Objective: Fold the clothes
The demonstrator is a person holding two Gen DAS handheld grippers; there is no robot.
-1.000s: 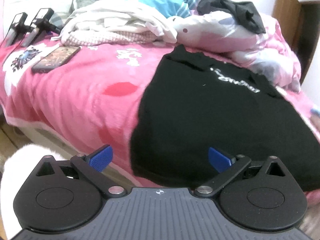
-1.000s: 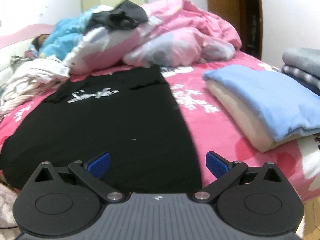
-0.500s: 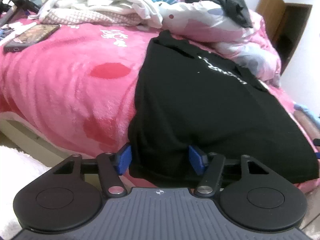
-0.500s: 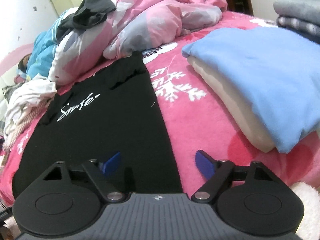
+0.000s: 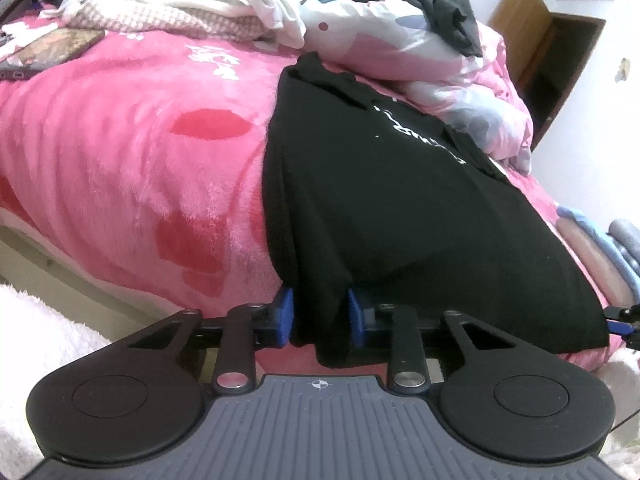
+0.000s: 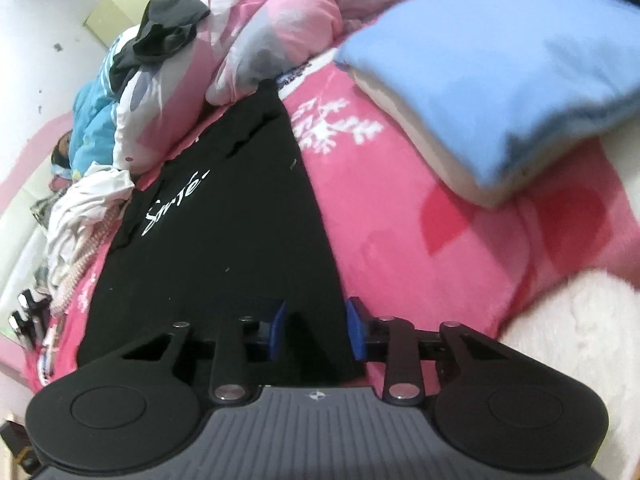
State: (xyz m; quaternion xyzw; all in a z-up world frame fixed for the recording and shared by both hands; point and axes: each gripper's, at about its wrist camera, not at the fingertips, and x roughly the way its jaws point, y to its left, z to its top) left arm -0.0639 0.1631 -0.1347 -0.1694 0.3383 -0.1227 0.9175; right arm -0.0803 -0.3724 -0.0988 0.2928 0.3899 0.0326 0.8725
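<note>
One black shirt (image 5: 400, 208) lies spread on one pink bed (image 5: 132, 152). One phone (image 5: 44, 54) rests far left. One bunched pink quilt (image 6: 280, 20) sits at the far side, with one dark garment (image 6: 168, 28) on it. One blue folded cloth (image 6: 500, 64) lies right. Two grippers: left (image 5: 320, 316), right (image 6: 316, 330).

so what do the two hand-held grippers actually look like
Both look alike. The left hand-held gripper and the right hand-held gripper each have a ribbed grey body with a small crosshair mark, two round black discs at the sides, black link arms with silver pivot pins, and blue pads on the fingertips. No cables, hands or sleeves show.
</note>
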